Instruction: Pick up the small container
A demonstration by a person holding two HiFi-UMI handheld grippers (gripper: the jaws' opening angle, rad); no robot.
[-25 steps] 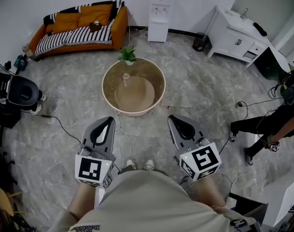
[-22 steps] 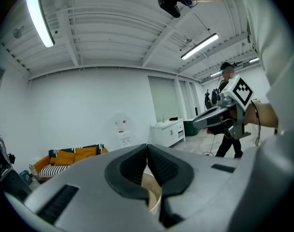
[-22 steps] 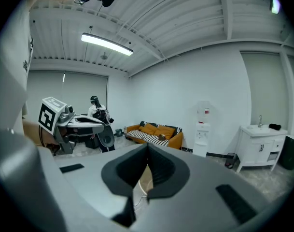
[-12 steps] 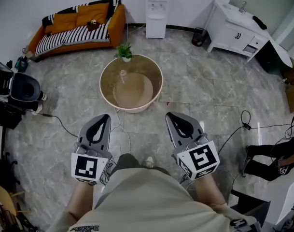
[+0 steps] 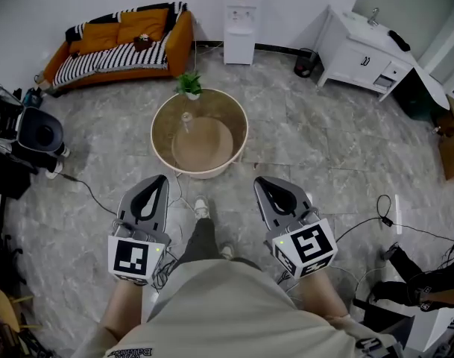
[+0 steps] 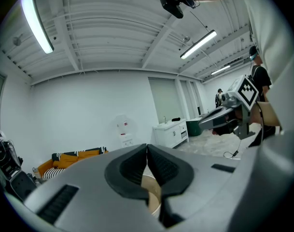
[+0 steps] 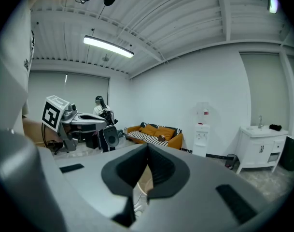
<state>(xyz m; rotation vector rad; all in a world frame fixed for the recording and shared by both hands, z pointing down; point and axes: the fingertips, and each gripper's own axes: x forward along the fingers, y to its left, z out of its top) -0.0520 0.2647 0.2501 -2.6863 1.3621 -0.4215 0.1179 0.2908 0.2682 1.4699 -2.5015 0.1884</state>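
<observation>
A small clear container (image 5: 186, 117) stands on the round tan table (image 5: 234, 144) ahead of me, beside a potted plant (image 5: 189, 85) at the table's far edge. My left gripper (image 5: 159, 180) and right gripper (image 5: 261, 180) are held side by side above the floor, well short of the table. Both are shut with nothing between the pads. In the left gripper view the left gripper (image 6: 147, 147) has its pads meeting, and a strip of the table (image 6: 153, 193) shows below them. The right gripper view likewise shows the right gripper (image 7: 147, 147) with its pads together.
An orange striped sofa (image 5: 122, 37), a water dispenser (image 5: 239, 23) and a white sink cabinet (image 5: 358, 51) line the far wall. Black equipment (image 5: 29, 134) stands at the left. Cables (image 5: 85, 189) trail over the marble floor. Another person's legs (image 5: 424, 293) show at lower right.
My foot has stepped forward between the grippers. The other person at the right has shifted toward the lower right corner. Both grippers stay shut.
</observation>
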